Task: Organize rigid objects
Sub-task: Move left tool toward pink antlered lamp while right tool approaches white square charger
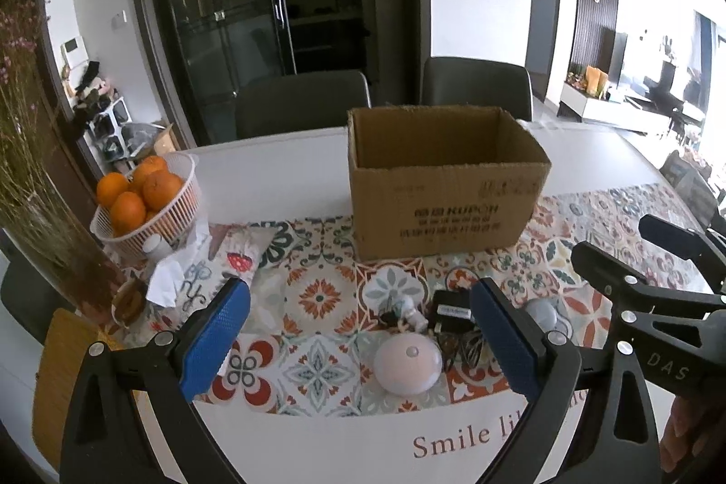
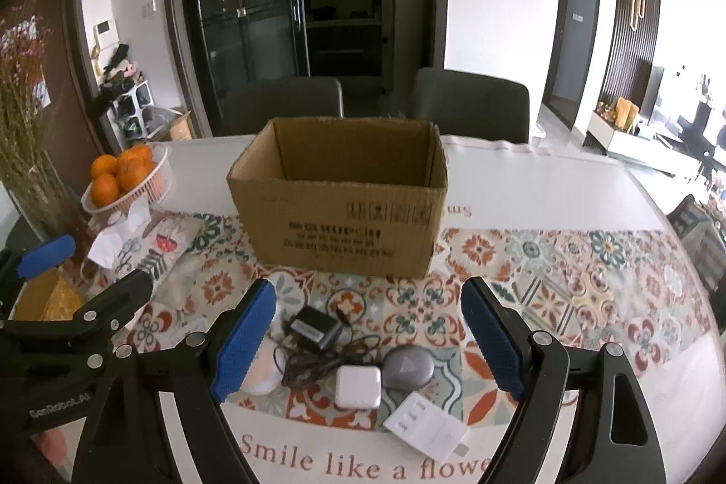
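Observation:
An open cardboard box stands on the patterned tablecloth; it also shows in the right wrist view. In front of it lie a pale pink round device, a small white figurine, a black power adapter with cable, a grey round device, a white square charger and a white flat card-like item. My left gripper is open and empty above the pink device. My right gripper is open and empty above the adapter and charger.
A white basket of oranges stands at the left with tissues and a printed pouch beside it. A vase of dried flowers is at far left. Two chairs stand behind the table.

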Demonstrator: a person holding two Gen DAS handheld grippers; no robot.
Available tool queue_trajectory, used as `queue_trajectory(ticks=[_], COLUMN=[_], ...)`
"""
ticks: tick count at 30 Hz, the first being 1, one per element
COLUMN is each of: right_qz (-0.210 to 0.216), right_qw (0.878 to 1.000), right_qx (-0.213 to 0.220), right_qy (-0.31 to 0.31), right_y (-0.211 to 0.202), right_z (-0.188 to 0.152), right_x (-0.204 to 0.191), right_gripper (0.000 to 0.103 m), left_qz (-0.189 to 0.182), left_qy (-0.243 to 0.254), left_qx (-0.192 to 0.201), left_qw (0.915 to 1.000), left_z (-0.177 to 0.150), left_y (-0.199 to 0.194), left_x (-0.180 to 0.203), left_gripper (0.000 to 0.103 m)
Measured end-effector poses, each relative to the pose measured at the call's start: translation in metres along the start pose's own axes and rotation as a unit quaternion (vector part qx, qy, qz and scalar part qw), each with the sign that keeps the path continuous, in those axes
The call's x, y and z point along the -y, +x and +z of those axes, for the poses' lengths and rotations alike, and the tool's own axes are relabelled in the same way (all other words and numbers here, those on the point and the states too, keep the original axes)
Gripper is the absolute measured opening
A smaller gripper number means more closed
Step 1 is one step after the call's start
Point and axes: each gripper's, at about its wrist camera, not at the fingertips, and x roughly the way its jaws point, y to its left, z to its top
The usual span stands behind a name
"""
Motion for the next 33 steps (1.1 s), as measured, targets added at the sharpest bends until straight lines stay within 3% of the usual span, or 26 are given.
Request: queue_trajectory(ticks=[17, 33], right_qz=[0.001, 0.042], right_qw=[0.997, 0.989], right_qx=[-0.073, -0.140], right_qy=[0.007, 0.018], right_y=[0.035, 0.087], right_z=[-0.049, -0.087], right_x=[-0.006, -0.004], right_gripper=[0.085, 0.082], left_qz=[-0.019, -0.068], left_qy=[0.025, 0.070], left_qx=[-0.067, -0.135], left_qw=[0.9972, 0.9861], left_z=[-0.045, -0.074], left_y=[0.039, 0.093], left_x=[0.002, 0.014], left_gripper=[0.099, 0.095])
